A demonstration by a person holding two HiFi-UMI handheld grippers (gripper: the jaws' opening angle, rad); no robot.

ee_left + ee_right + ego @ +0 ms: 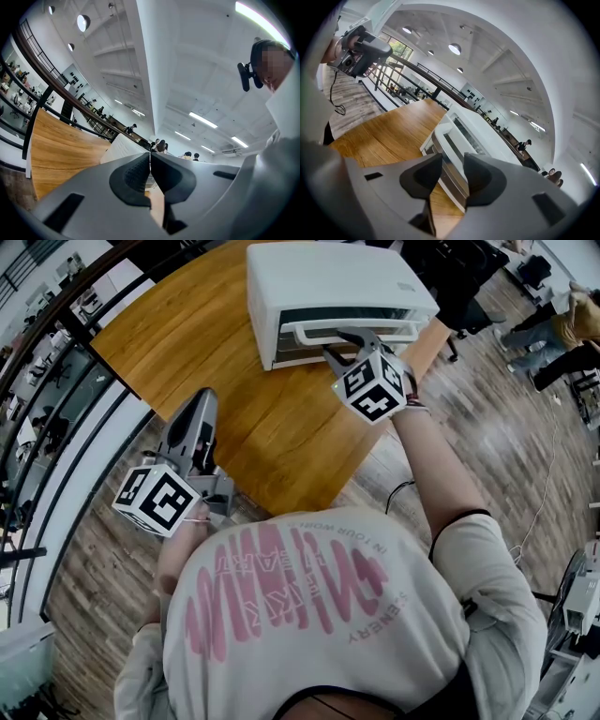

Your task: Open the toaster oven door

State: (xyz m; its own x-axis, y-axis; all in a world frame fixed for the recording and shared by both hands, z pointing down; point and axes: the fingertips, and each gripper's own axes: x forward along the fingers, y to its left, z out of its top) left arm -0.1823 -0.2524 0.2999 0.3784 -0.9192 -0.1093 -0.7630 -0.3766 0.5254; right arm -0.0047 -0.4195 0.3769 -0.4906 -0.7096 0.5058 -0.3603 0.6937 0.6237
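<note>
The right claw [345, 341] is pinching the handle [309, 329] of the toaster oven [328, 282]. In the right gripper view the white bar passes between its two pads, and the jaws are only a little apart, closed onto it. The oven stands on the wooden table [187, 324], directly in front of this claw and a bit below it, so the claw points down at it. The door [356, 315] behind the handle looks closed, or almost closed; I cannot tell more exactly.

The left claw [202, 401] is well apart from the oven, near the table edge, with its jaws pressed together on nothing.

The step in hand, I think, is the pull. To do it well, the grip should be kept firm and the handle drawn toward the person and downward in a curve, because the door probably turns on its lower edge. A straight pull may drag the light oven across the table. The free left claw could press on the oven's top to steady it.
</note>
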